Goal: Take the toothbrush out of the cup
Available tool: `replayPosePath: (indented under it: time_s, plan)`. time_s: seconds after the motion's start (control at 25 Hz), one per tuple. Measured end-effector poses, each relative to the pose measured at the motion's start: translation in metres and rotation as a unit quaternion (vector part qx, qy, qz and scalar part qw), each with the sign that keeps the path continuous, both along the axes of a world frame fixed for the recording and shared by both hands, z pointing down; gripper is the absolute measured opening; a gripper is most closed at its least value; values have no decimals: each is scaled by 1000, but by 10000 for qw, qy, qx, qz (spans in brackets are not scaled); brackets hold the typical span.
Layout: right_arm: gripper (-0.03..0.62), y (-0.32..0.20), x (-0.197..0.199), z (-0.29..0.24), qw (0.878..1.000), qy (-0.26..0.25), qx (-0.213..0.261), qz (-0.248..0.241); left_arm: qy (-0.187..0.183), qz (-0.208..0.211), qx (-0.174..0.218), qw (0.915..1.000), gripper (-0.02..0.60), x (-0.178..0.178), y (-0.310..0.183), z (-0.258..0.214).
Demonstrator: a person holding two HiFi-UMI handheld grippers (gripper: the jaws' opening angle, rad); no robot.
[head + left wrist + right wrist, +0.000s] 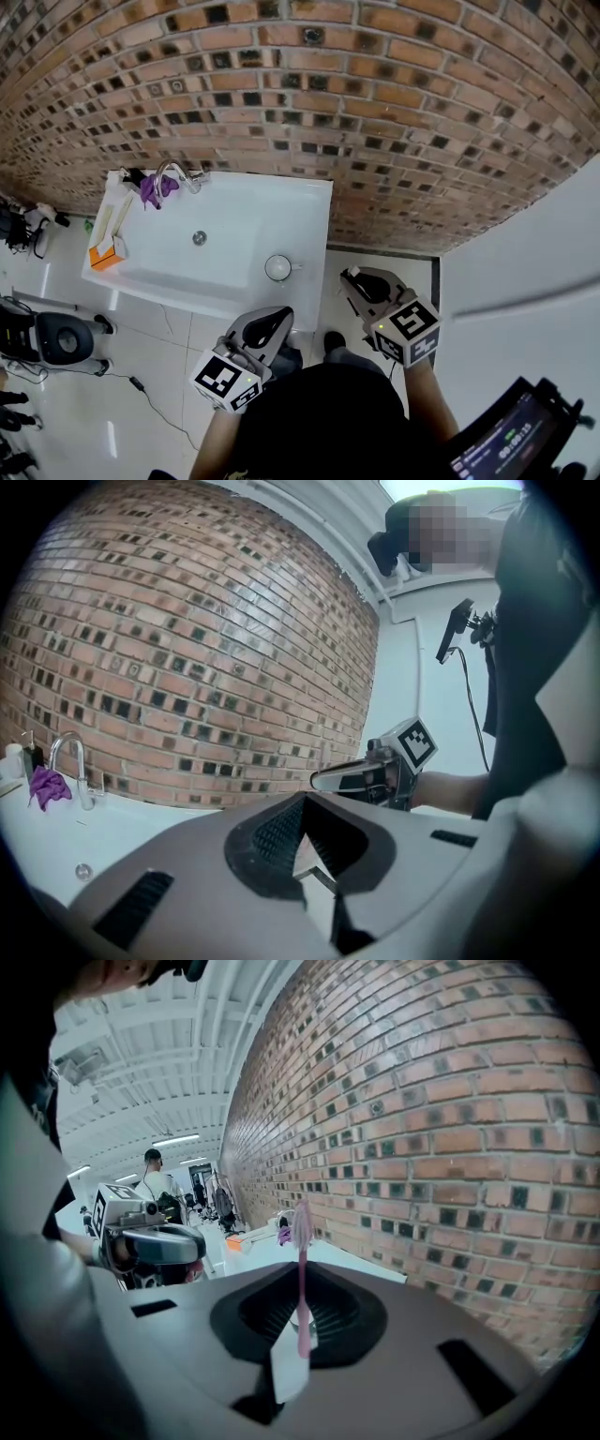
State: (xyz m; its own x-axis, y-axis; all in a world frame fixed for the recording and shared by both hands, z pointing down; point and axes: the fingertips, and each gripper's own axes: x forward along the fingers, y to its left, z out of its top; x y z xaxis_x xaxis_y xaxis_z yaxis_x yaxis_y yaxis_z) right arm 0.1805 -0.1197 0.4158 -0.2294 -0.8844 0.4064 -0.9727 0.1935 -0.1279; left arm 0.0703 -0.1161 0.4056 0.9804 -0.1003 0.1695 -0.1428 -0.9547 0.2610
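A pink toothbrush [302, 1269] stands upright between the jaws of my right gripper [295, 1354], bristles up, and the jaws are shut on its lower handle. Just behind it a bit of the white cup [298, 1317] shows. From the head view, the cup [278, 267] sits on the near right rim of the white sink [281, 202]. My right gripper [352, 278] hangs just right of the cup, off the sink's edge. The toothbrush cannot be made out from above. My left gripper [277, 319] is below the cup, in front of the sink. Its jaws [314, 864] are shut with nothing in them.
A chrome faucet [178, 173] with a purple cloth [155, 187] stands at the sink's back left, an orange box [108, 251] on its left rim. A brick wall [375, 94] runs behind. Machines [52, 337] stand on the floor at left, a screen [506, 441] at lower right.
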Motion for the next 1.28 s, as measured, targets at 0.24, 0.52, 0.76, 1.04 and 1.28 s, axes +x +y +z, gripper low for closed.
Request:
replayPosePath:
  time_s: [0.24, 0.52, 0.76, 1.04, 1.28]
  plan:
    - [8, 5, 1, 4, 10000, -33, -12, 49, -1, 11, 7, 10000, 0, 2, 2, 2]
    - [8, 8, -4, 9, 10000, -49, -64, -35, -12, -7, -16, 10000, 0, 2, 4, 3]
    - [8, 8, -9, 12, 9999, -37, -104, -114, -5, -41, -29, 10000, 0, 0, 3, 3]
    - [8, 11, -11, 17, 9998, -5, -142, -162, 19, -79, -29, 10000, 0, 0, 5, 4]
    - [7, 10, -16, 22, 9990, 176, -264, -304, 31, -77, -39, 10000, 0, -1, 6, 5]
